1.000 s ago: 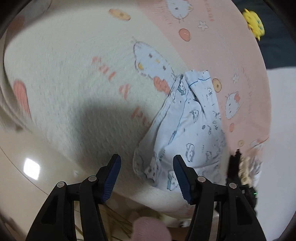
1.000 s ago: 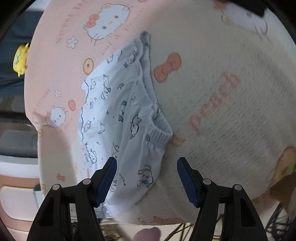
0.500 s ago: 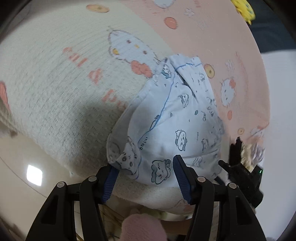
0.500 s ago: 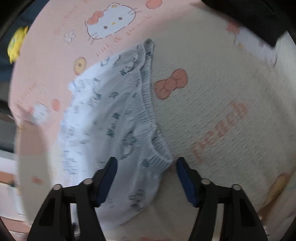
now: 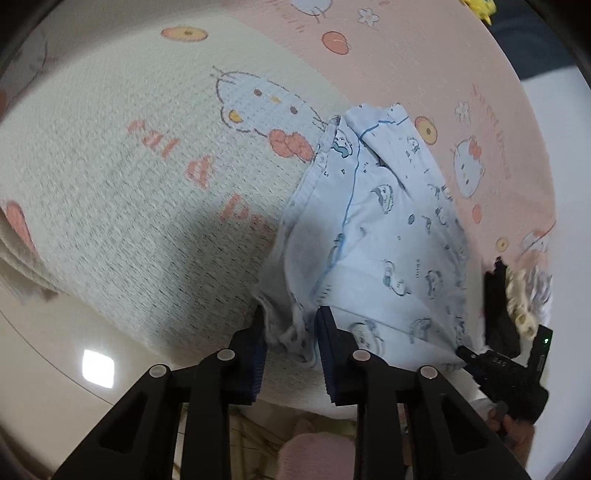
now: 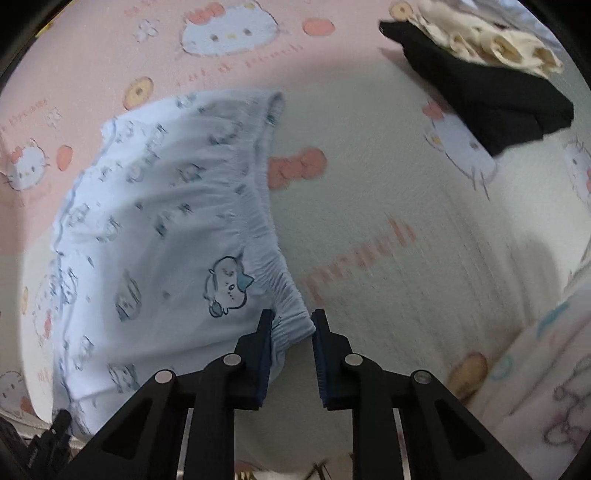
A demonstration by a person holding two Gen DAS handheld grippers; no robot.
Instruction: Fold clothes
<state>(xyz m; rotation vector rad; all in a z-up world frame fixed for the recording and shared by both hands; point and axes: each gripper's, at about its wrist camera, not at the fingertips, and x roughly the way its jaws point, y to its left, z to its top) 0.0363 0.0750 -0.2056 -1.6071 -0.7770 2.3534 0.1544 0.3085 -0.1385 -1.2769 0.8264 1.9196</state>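
Surface: cream waffle-weave blanket (image 5: 110, 192) with cartoon cats, bows and pink lettering, spread beside a pink printed sheet (image 5: 424, 55); whether they lie on a bed or a bench cannot be told.
Room: glossy pale floor (image 5: 55, 369) with a square light reflection, below the blanket edge in the left wrist view.
Garment: pale blue shorts (image 6: 166, 229) with small cartoon prints and an elastic waistband, lying flat across the seam between blanket and sheet.
Left tongs (image 5: 290, 321): narrowed on a bunched corner of the shorts (image 5: 369, 236) at the near edge.
Right tongs (image 6: 291, 325): closed in on the near end of the waistband, cloth between the pads.
Other items: folded black garment (image 6: 480, 92) with a cream ruffled piece (image 6: 491, 40) on top, far right on the blanket.
Hard to make out: motion blur softens the prints in the right wrist view; a yellow object (image 5: 476, 5) is cut off at the top edge; pink item (image 5: 314, 454) below the tongs, unidentified.
Containers: none seen.
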